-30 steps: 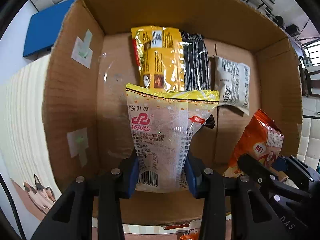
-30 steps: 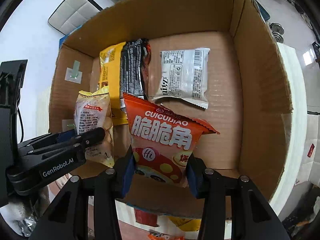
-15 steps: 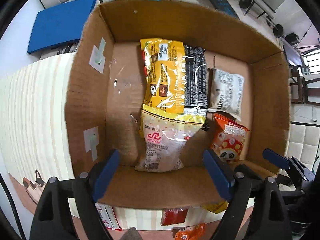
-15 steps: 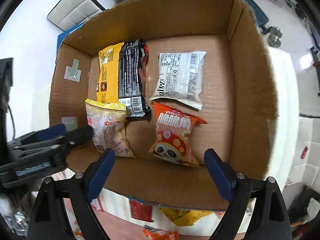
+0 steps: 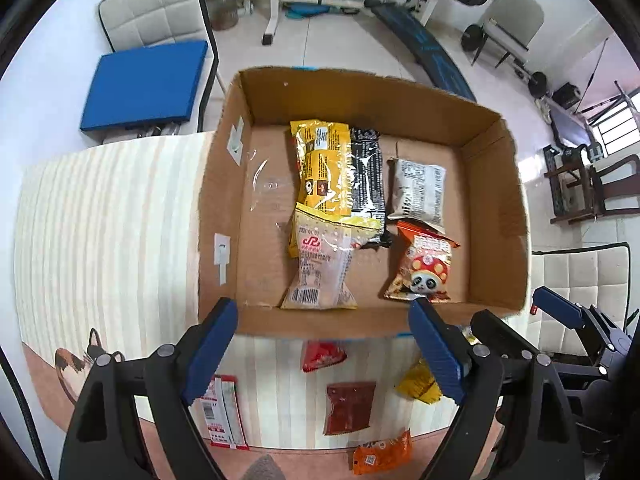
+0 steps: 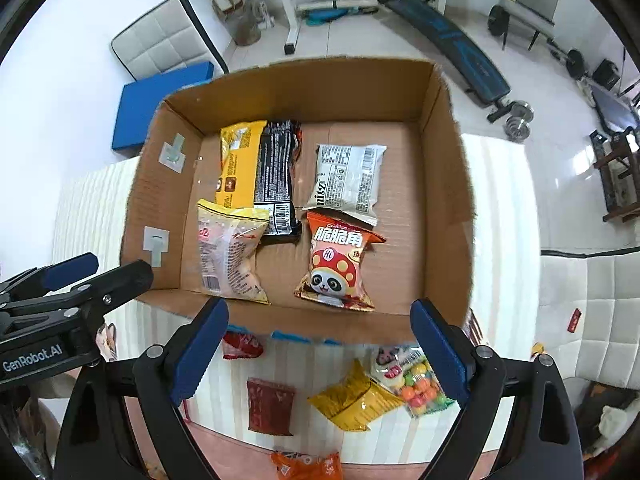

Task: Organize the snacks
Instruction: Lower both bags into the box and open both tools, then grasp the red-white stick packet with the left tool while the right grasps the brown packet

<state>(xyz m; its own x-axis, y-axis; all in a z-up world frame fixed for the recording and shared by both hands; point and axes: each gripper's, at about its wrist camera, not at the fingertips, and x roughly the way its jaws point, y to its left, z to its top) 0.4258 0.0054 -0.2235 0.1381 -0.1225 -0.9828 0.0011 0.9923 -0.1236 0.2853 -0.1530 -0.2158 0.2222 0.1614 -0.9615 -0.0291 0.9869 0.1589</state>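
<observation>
Cardboard box (image 6: 444, 184) sits on the striped bench (image 5: 100, 232), open top, spanning most of the bench's far edge. Five snack packs lie flat on the box floor. Far-left pair: yellow pack (image 6: 236, 164) with black pack (image 6: 278, 176) touching its right side. White pack (image 6: 348, 178) lies toward the far right, apart from the black one. Near row: pale pack with yellow top seal (image 6: 228, 256), overlapping the near ends of the yellow and black packs; orange panda-print pack (image 6: 338, 264) just beside it to the right, its top edge touching the white pack.

Left claw (image 5: 324, 354) is spread wide, nothing between the blue pads, hovering over the box's near wall. Right claw (image 6: 320, 354) same: released, empty, above the near wall.

Loose packs on the bench near edge, outside the box: candy bag with coloured balls (image 6: 412, 380), yellow pack (image 6: 352, 402), dark red pack (image 6: 270, 406), small red pack (image 6: 240, 346), orange pack (image 6: 308, 466), red-and-white pack (image 5: 224, 412).
</observation>
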